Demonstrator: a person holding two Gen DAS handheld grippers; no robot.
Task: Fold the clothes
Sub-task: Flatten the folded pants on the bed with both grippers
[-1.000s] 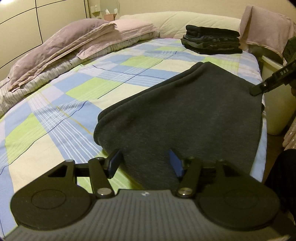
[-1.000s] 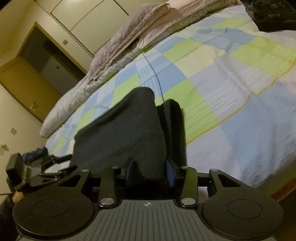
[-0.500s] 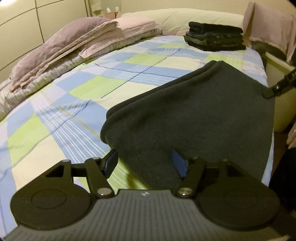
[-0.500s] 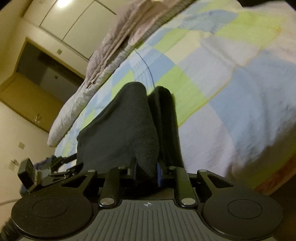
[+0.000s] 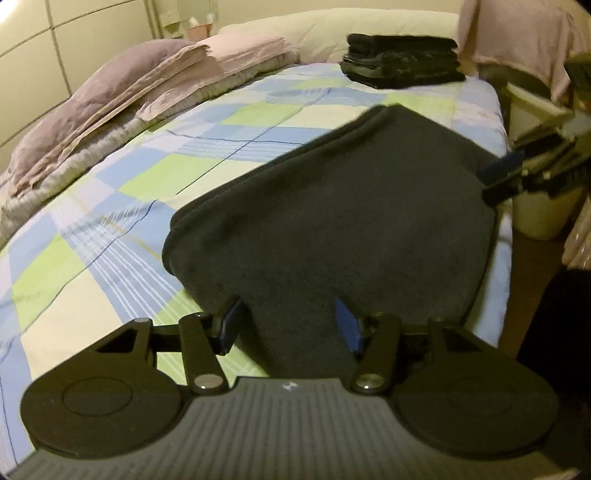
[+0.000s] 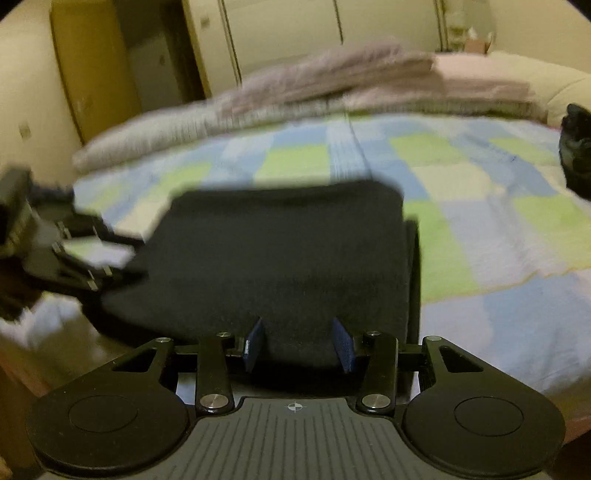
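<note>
A dark grey garment [image 5: 332, 206] lies folded flat on the checked bedspread [image 5: 110, 221], close to the bed's near right edge. My left gripper [image 5: 290, 325] straddles its near edge; the jaws are closing, with cloth between the pads but not pinched. In the right wrist view the same garment [image 6: 280, 251] fills the middle. My right gripper [image 6: 299, 343] is at its side edge with jaws opening, cloth lying loose between the blue pads [image 6: 343, 345]. Each gripper shows in the other's view: the right gripper [image 5: 498, 181] and the left gripper [image 6: 92, 258].
A stack of folded dark clothes [image 5: 402, 61] sits at the head of the bed. Mauve pillows and bedding [image 5: 129, 99] line the far left side. A white bin [image 5: 535, 206] and a pink towel [image 5: 517, 33] stand beside the bed on the right. Wardrobe doors [image 6: 280, 29] are behind.
The right gripper let go of the pinched fold, widened its jaws and rolled level, drawing back to the garment's edge. The fold now lies flat. The left gripper barely shifted.
</note>
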